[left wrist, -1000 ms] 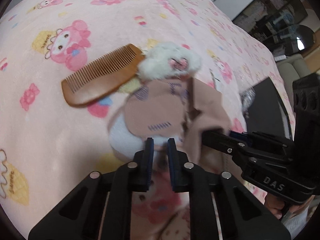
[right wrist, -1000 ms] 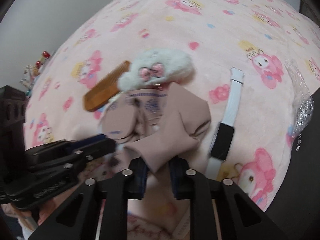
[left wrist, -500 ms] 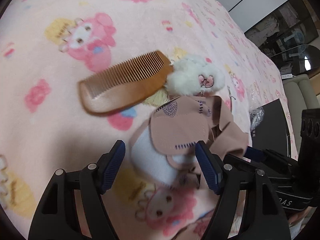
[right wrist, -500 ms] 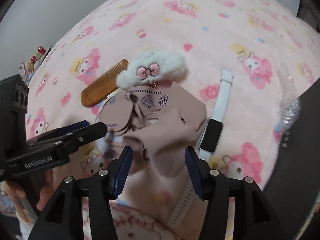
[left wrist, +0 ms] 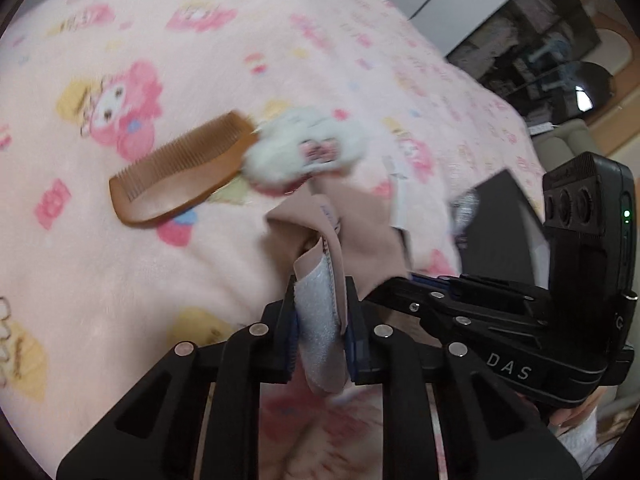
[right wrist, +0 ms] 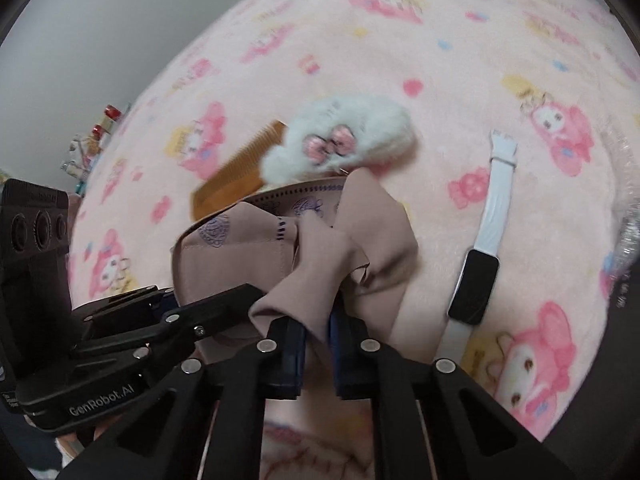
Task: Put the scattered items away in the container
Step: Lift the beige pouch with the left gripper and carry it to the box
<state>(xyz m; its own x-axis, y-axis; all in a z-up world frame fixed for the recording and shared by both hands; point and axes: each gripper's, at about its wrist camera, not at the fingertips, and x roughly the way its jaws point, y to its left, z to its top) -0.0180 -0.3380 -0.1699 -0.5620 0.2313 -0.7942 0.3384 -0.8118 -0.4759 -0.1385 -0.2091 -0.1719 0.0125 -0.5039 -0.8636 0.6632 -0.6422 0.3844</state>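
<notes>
A pinkish-beige cloth (left wrist: 360,232) with purple prints and a white fleecy lining lies crumpled on the pink cartoon blanket (left wrist: 120,280). My left gripper (left wrist: 320,300) is closing its jaws, and its pads press on the cloth's white-lined edge. My right gripper (right wrist: 318,320) is closing its jaws too, pinching a raised fold of the same cloth (right wrist: 240,248). The two grippers sit side by side, almost touching. Just behind the cloth lie a wooden comb (left wrist: 180,176) and a white fluffy hair clip (left wrist: 304,152) with a pink bow.
A white smart band (right wrist: 480,264) with a black screen lies to the right of the cloth. A black box (left wrist: 500,232) stands at the blanket's right edge, with crinkled clear plastic (right wrist: 624,208) beside it. Shelves and furniture stand beyond the bed.
Both grippers opened wide over the cloth, then shut on it. The left one now holds the white-lined edge slightly raised, and the cloth is bunched up between them.
</notes>
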